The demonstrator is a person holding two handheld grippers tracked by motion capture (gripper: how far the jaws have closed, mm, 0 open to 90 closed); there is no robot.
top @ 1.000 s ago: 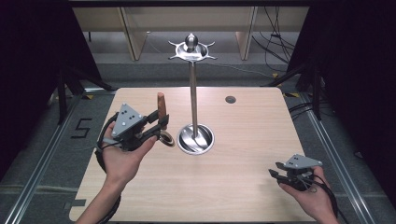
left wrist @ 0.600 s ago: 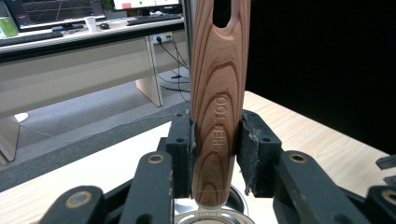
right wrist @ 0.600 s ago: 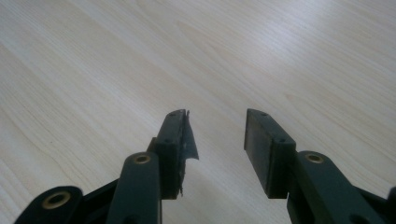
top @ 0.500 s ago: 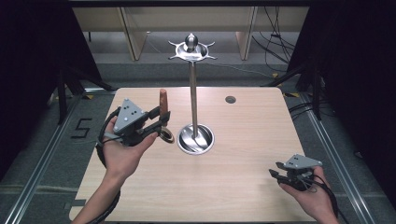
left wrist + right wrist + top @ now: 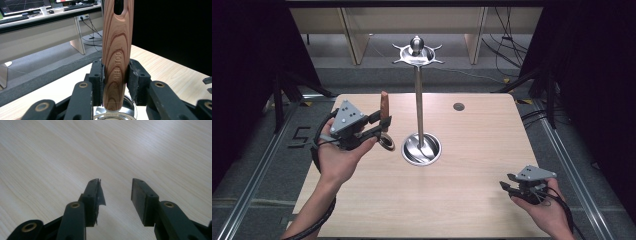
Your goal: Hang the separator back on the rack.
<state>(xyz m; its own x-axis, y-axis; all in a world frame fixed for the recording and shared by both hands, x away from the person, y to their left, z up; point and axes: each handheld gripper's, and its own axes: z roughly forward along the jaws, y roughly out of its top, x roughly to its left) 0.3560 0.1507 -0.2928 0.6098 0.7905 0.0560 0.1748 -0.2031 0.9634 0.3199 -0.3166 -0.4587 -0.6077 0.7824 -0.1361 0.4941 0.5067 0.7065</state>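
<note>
Wood handle point(image 5: 117, 55) with a metal ring end point(image 5: 387, 142) on this kitchen tool, so it's stiff, fairly light and not fragile. It's held upright above the left side of the table point(image 5: 472, 200), left of the steel stand point(image 5: 420, 107). Left gripper point(image 5: 381, 125) has its fingers point(image 5: 97, 80) pinching the handle low down, where bare wood gives decent friction; the metal end looks more slippery. Right gripper point(image 5: 508, 186) rests near right, fingers spread, holding nothing. Count: one tool, one stand, two grippers.

Wooden-handled tool point(image 5: 117, 57), upright, metal ring end down, poss. a strainer, above table.
</note>
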